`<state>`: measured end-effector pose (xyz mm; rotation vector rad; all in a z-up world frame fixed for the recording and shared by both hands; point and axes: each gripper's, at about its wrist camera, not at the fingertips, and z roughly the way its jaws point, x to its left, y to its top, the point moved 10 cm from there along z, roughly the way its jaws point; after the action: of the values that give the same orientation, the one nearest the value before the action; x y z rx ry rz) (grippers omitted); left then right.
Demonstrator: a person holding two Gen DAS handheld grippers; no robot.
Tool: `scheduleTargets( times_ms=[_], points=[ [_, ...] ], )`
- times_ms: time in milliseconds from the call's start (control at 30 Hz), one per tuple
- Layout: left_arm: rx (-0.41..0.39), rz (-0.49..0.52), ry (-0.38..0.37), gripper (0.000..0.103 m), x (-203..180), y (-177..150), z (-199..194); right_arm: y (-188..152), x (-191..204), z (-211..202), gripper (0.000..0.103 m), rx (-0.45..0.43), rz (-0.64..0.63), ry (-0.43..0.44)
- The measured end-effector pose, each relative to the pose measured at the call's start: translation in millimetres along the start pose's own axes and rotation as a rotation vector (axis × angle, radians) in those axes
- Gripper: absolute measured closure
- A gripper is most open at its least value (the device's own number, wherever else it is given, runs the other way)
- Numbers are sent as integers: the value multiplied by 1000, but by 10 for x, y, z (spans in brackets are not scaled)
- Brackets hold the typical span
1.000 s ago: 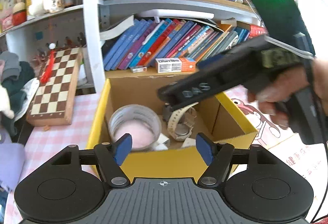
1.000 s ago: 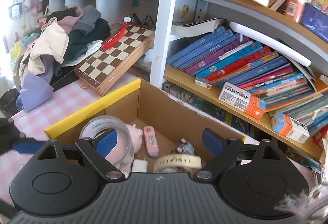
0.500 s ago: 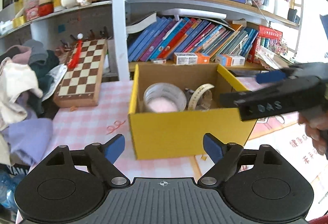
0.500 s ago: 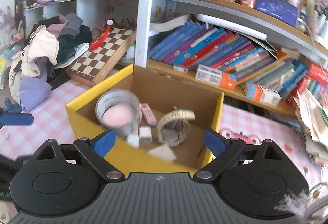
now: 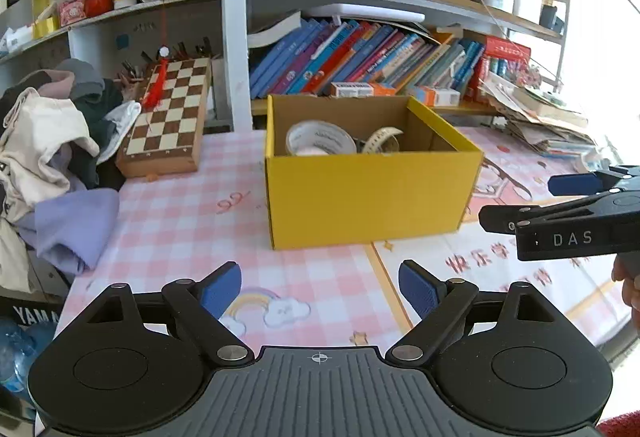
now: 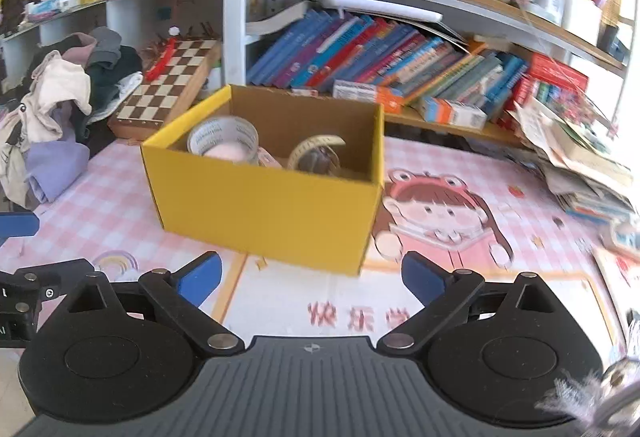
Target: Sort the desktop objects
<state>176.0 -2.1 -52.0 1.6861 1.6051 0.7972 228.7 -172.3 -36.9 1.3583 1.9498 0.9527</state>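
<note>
A: Where are the two grippers?

B: Both hang above the near part of the desk, pointing toward the shelves at the far edge. The left gripper has its blue pads spread wide with nothing between them. The right gripper is the same: fingers far apart, holding nothing.

A: Can either camera see the other tool?

B: Yes. From the left wrist, the right gripper's black body comes in level from the right edge, roughly side-on, with "DAS" printed on it. One blue pad shows at its tip, and a bit of the person's right hand is under it. From the right wrist, a corner of the left tool sits at the left edge, with one blue pad visible.

A: And the sorted things?

B: They lie in the yellow cardboard box, which stands on the checked tablecloth around the middle of the desk, ahead of both grippers and apart from them. Inside, toward its left wall, is a wide roll of clear tape with something pink in its core. Next to it is a tilted roll of measuring tape. Other small items in there are too blurred to name.

A: Anything beside the box?

B: A folded chessboard lies near the far-left corner, beside a pile of clothes at the left edge. Books lean along the shelf behind.
</note>
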Motion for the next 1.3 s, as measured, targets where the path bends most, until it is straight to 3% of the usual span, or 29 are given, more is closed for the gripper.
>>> scheduleTargets(
  times_ms=[300,633,1300],
  points=[
    [42,60,-19,10,-121,-277,-131,-444,146,-193,3,45,5,-35],
    [84,102,-14,7,-130,-493,-203,-719,306,-255,2,121,59,-11],
    [119,78,27,0,3,-615,-288,-787,501,-303,0,141,12,-6]
  ],
)
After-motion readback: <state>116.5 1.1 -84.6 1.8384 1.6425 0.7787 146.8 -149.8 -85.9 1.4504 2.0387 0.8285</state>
